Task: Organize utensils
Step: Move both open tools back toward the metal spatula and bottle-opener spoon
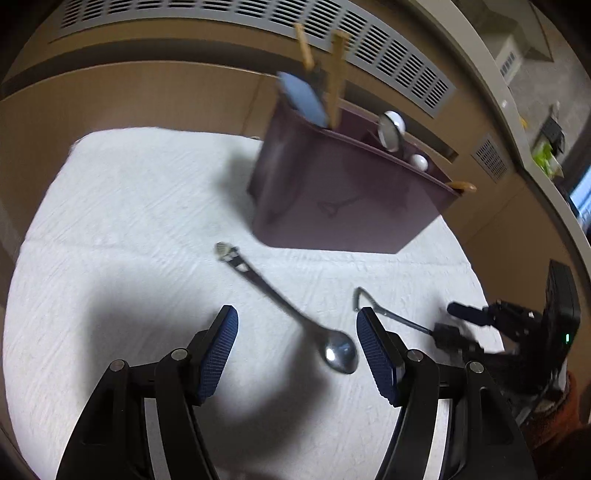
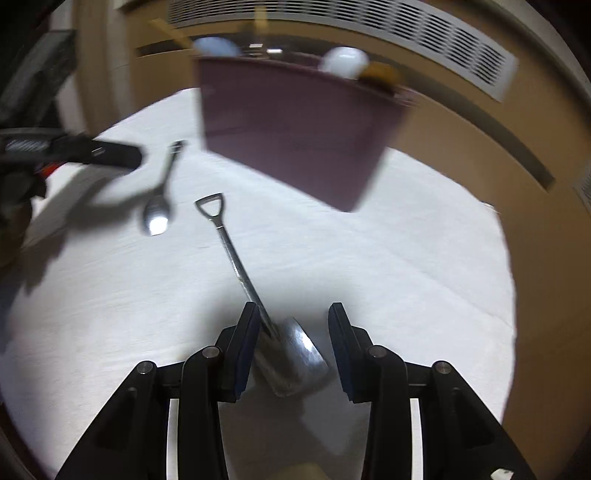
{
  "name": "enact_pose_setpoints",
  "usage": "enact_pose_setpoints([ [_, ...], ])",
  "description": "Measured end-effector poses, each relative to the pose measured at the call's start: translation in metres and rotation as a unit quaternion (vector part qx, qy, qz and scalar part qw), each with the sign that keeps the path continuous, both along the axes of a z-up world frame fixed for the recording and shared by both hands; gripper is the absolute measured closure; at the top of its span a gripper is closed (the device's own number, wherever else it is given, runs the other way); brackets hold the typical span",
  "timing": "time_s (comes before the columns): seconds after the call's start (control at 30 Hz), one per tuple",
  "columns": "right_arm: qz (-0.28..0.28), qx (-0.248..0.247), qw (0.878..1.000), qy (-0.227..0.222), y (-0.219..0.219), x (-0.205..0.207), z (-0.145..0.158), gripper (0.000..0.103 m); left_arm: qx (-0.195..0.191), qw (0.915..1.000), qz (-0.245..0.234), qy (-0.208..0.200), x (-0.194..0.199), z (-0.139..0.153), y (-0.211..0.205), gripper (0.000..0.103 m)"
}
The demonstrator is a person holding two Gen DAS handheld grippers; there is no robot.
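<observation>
left gripper (image 1: 297, 345): jaws wide apart, nothing pinched, hovering low over the white cloth (image 1: 129, 221) in front of the purple holder (image 1: 332, 199). blue pads (image 1: 221, 343) both bare. between them, closer to the right-hand pad and not touching it, the bowl of a steel spoon (image 1: 338, 354), flat on the cloth, its handle running up and left toward the holder and ending just short of its base.

further right, near the holder's front right corner: a small shovel-shaped spoon (image 2: 291, 354) with a looped handle, lying flat on the cloth, loop end pointing toward the holder, blade end away from it. right gripper (image 2: 291, 343) down over that blade (seen from the left wrist as a dark blurred shape (image 1: 465, 332) at the shaft's far end). jaws half apart; the left-hand pad right against the shaft where it meets the blade, the right-hand pad clear of the blade with a gap showing, so straddling rather than clamping.

inside the holder, upright: a pale blue spatula (image 1: 303, 98) and wooden handles (image 1: 336, 77) at its left end, a round metal piece (image 1: 389, 133) and white knobs (image 1: 419, 161) toward the middle, a brown wooden end (image 1: 461, 185) at the right end. behind the holder, a beige wall with a slotted vent (image 1: 258, 18) (both views blurred).
</observation>
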State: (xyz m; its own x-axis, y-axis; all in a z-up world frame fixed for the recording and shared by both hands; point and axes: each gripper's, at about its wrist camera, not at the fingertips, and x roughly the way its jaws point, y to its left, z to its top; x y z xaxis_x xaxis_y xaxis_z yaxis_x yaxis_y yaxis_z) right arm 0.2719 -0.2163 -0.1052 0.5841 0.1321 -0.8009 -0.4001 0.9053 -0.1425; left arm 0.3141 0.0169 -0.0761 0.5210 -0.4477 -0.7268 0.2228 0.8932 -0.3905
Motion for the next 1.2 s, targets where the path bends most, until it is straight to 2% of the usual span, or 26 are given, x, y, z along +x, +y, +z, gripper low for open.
enact_pose_setpoints([
  [0.13,-0.026,0.088,0.995,0.031,-0.027,-0.001,0.004,0.066,-0.007,0.9974,-0.072,0.008,0.024,-0.001,-0.026,0.036],
  [0.2,-0.024,0.113,0.993,0.035,-0.033,-0.012,0.010,0.066,-0.002,0.9948,-0.101,0.015,0.036,-0.004,-0.036,0.036],
  [0.3,-0.015,0.142,0.989,0.044,-0.033,-0.029,0.015,0.066,0.017,0.9936,-0.110,0.021,0.052,-0.011,-0.041,0.036],
  [0.4,0.000,0.169,0.982,0.082,-0.031,-0.044,0.006,0.066,0.002,0.9936,-0.111,0.023,0.058,-0.011,-0.037,0.036],
  [0.53,0.010,0.156,0.983,0.100,-0.030,-0.064,-0.005,0.066,-0.005,0.9940,-0.104,0.033,0.045,-0.010,-0.027,0.036],
  [0.63,-0.004,0.165,0.981,0.100,-0.029,-0.050,-0.007,0.066,-0.004,0.9948,-0.094,0.041,0.022,-0.011,-0.012,0.036],
  [0.77,-0.020,0.151,0.985,0.083,-0.025,-0.028,-0.007,0.067,-0.004,0.9952,-0.085,0.048,-0.012,-0.009,0.005,0.036],
  [0.93,-0.026,0.099,0.994,0.037,-0.003,-0.003,-0.011,0.067,-0.004,0.9943,-0.092,0.054,-0.050,-0.008,0.014,0.036],
  [1.0,-0.035,0.089,0.995,0.034,0.006,0.005,-0.011,0.066,0.005,0.9947,-0.090,0.051,-0.062,-0.004,0.015,0.036],
  [1.13,-0.031,0.092,0.994,0.045,0.016,0.004,-0.007,0.065,0.011,0.9987,-0.046,0.019,-0.074,0.013,0.029,0.036],
  [1.2,-0.014,0.095,0.994,0.042,0.022,-0.010,-0.002,0.065,0.025,0.9997,-0.005,-0.004,-0.077,0.023,0.041,0.036],
])
